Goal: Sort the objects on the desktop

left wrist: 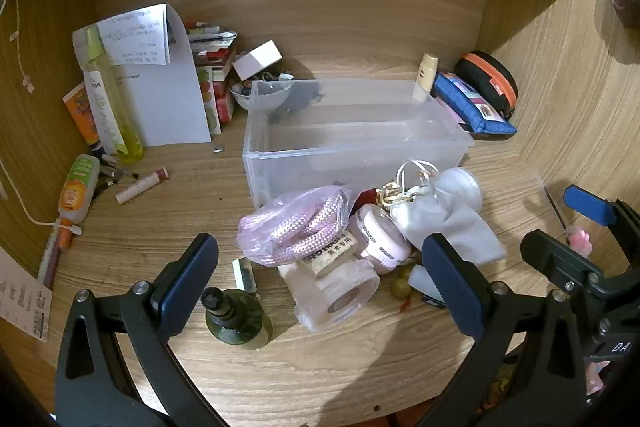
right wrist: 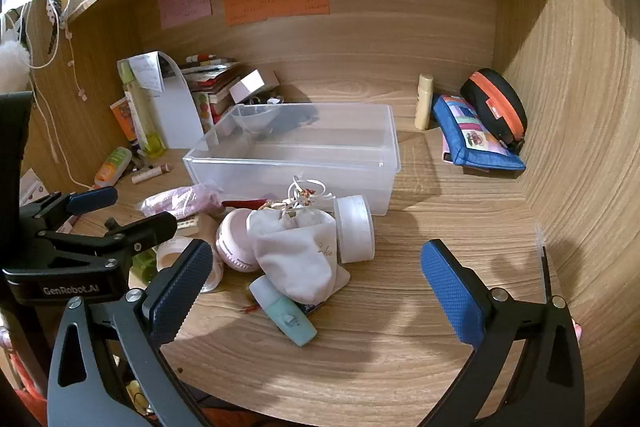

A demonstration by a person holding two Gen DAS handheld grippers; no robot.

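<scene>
While the clear plastic bin looks empty, the sorting appears barely begun. A heap just in front of it waits on the bench: a white drawstring pouch, a pink rope in a bag, a roll of tape, a pale blue bottle. Left hand-held gripper and right hand-held gripper hover over the heap, jaws wide, holding nothing.

One clear plastic bin, two pouches, three sticky notes, one white drawstring bag.
</scene>
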